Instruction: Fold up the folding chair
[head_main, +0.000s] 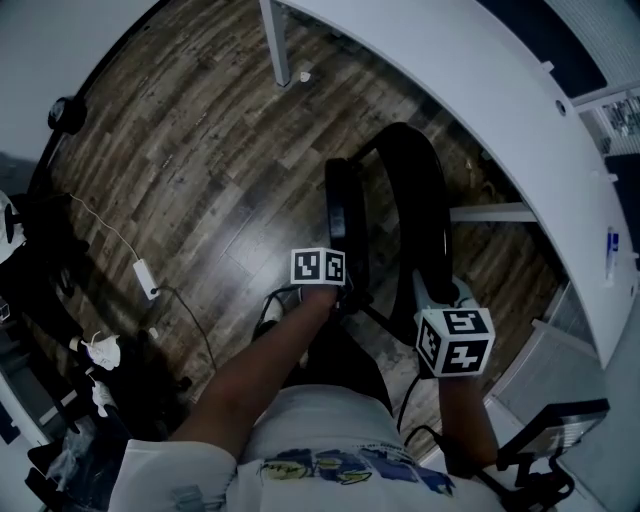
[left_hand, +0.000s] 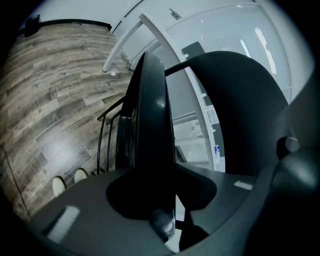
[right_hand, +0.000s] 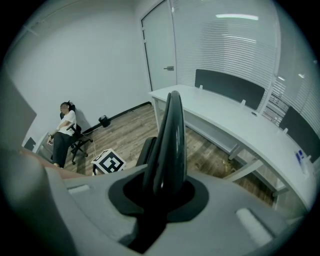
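Seen from above in the head view, the black folding chair stands on the wood floor with its seat tipped up on edge next to its curved backrest. My left gripper is shut on the seat's near edge. In the left gripper view the seat runs edge-on between the jaws of that gripper, and the backrest looms at the right. My right gripper is shut on the backrest's near rim. In the right gripper view the backrest rises from between the jaws of my right gripper.
A curved white desk wraps round the far and right side of the chair, with a leg at the back. A power adapter with its cable lies on the floor at the left. A person sits on an office chair by the far wall.
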